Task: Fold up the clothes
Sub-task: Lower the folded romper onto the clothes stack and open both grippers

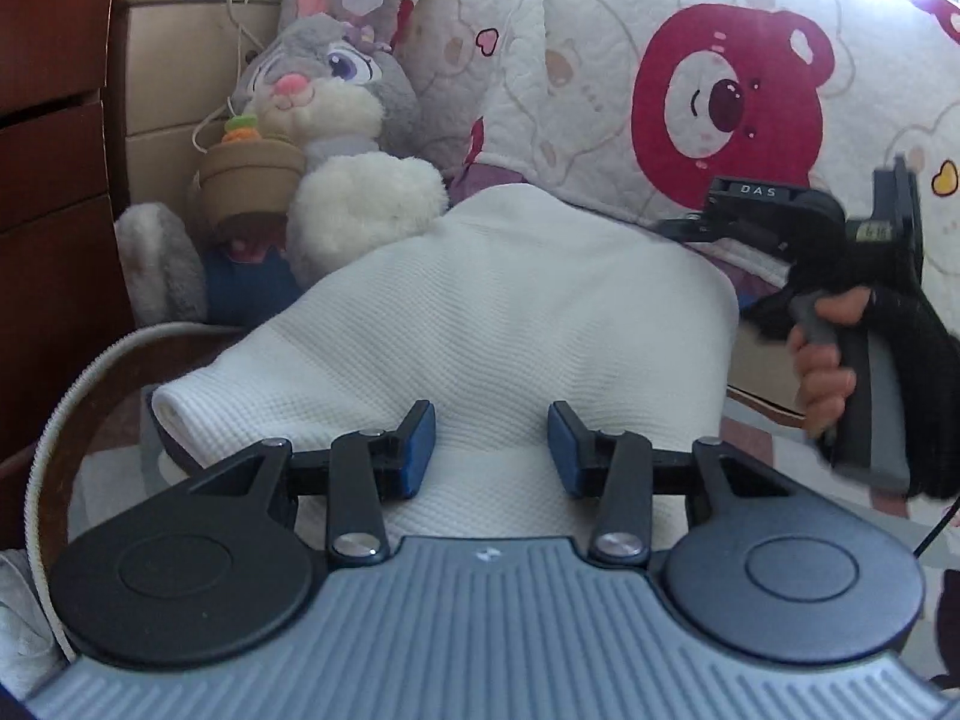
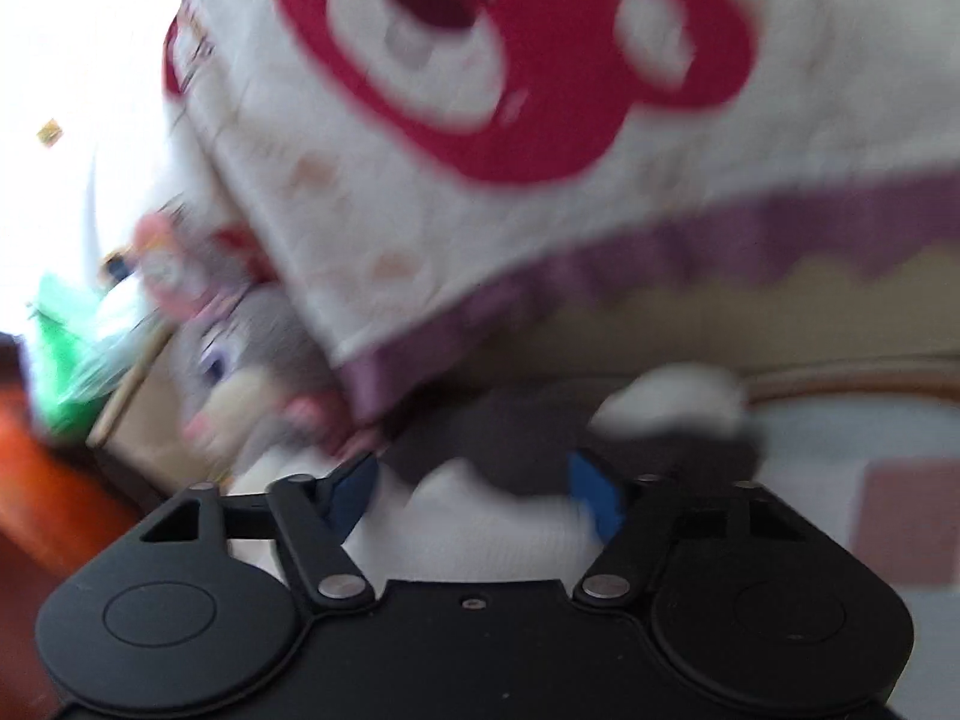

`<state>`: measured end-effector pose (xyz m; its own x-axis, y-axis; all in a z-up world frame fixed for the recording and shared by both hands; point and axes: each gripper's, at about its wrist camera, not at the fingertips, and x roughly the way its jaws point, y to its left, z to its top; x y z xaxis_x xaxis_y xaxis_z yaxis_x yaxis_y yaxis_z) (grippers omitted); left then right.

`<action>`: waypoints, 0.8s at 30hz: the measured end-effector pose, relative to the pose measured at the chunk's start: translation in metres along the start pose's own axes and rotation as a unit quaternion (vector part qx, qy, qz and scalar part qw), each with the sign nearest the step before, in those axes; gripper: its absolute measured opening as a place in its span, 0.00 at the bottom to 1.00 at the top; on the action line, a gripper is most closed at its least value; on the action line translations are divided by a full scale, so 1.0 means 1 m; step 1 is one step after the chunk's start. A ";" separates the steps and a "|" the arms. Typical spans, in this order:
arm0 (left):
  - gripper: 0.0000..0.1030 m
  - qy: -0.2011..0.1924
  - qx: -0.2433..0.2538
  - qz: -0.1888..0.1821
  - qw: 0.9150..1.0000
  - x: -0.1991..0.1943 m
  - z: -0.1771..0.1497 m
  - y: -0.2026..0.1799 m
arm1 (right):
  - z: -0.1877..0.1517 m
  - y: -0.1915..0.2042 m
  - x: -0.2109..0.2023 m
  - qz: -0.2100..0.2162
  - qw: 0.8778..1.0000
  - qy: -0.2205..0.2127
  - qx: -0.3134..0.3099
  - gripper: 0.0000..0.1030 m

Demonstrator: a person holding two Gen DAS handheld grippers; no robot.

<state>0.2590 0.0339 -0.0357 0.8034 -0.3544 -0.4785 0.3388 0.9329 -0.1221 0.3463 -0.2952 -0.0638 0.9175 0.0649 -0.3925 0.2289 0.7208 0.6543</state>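
The left gripper (image 1: 491, 441) hovers spread over the white garment (image 1: 498, 324), lined up to pinch; the right gripper (image 2: 474, 480), blurred, gapes empty above it.

Right wrist view motion-blurred; plush rabbit (image 2: 240, 384) smeared; right tongs' (image 2: 474, 492) grip unclear.

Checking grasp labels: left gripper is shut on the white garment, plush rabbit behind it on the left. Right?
Not quite. The left gripper is open, its jaws apart over the white garment, gripping nothing; the left wrist view shows it. The plush rabbit does sit behind on the left.
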 end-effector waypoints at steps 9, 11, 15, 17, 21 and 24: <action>0.41 -0.006 -0.043 -0.012 0.999 0.006 0.005 0.014 | 0.001 -0.012 -0.033 -0.019 0.992 0.032 -0.121 0.45; 0.41 -0.005 -0.043 -0.015 0.999 0.006 0.005 0.015 | -0.007 -0.011 -0.029 -0.003 0.989 0.054 -0.138 0.34; 0.40 0.006 0.004 -0.016 1.000 0.002 0.008 0.010 | -0.024 -0.008 -0.021 0.030 0.980 0.097 -0.170 0.26; 0.40 0.006 0.003 -0.018 1.000 0.001 0.010 0.011 | -0.032 0.000 -0.018 0.037 0.973 0.113 -0.199 0.26; 0.40 -0.006 -0.012 -0.025 1.000 0.003 0.007 0.013 | -0.031 0.023 0.007 -0.032 0.957 0.103 -0.270 0.35; 0.40 -0.017 -0.022 -0.029 0.999 0.005 0.003 0.014 | -0.028 0.014 0.027 -0.120 0.947 0.088 -0.286 0.41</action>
<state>0.2690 0.0448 -0.0372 0.7993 -0.4091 -0.4401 0.3636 0.9124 -0.1879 0.3652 -0.2637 -0.0835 0.7813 -0.0696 -0.6202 0.1630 0.9820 0.0951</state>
